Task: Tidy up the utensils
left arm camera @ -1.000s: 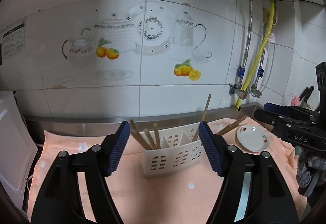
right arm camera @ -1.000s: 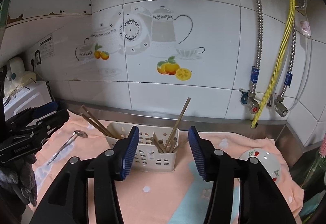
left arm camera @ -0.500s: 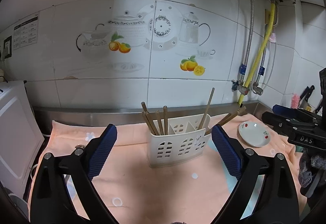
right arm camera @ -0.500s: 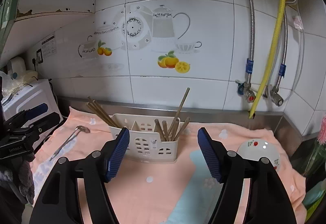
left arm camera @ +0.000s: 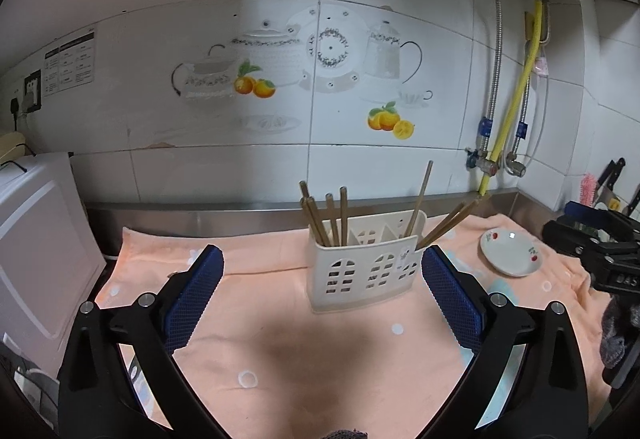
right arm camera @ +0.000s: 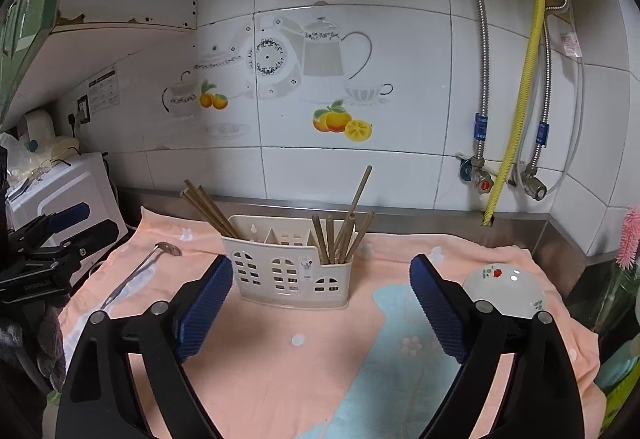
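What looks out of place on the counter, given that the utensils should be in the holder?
The metal spoon lies loose on the peach cloth, left of the white holder, while the chopsticks stand inside it. Both grippers, left and right, are opening and hold nothing.

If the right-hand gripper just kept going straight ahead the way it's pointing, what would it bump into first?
Probably the white utensil caddy holding the chopsticks: it stands ahead between the opening, empty jaws of the right gripper, though depth is unclear.

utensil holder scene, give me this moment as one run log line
left gripper: opening, empty | right gripper: opening, empty | utensil holder: chopsticks in end compartments | spoon: on towel
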A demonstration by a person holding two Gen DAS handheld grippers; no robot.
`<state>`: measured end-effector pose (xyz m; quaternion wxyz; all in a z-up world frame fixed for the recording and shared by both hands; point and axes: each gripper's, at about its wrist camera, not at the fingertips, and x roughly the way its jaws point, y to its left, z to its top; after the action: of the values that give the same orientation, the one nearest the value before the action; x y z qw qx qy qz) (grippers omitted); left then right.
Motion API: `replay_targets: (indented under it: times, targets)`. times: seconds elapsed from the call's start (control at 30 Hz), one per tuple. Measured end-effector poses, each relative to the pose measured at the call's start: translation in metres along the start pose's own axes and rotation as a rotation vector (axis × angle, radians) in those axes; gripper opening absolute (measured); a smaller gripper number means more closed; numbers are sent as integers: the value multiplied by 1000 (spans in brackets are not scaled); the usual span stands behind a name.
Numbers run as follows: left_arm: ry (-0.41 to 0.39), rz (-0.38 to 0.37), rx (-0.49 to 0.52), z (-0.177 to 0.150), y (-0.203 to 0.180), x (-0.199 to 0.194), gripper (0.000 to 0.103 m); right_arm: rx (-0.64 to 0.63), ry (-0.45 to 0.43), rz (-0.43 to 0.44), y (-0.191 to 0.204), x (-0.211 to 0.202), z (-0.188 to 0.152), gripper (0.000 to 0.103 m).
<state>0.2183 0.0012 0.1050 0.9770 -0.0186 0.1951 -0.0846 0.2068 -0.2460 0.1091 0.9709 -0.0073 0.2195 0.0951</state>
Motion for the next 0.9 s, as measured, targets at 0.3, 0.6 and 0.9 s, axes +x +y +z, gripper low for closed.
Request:
replay_targets:
  times: [0.3,0.6,0.9]
  targets:
    - [11,9,-14,-14,8,-7,98,-31,2,-23,12,-10,-21,92]
    - [29,23,-4,-33,7,-15,98,1,7,-19,15,-17,-40,94]
    - [42,56,9,-47,3,-28,98,27,11,-45,14,-29,-56,95]
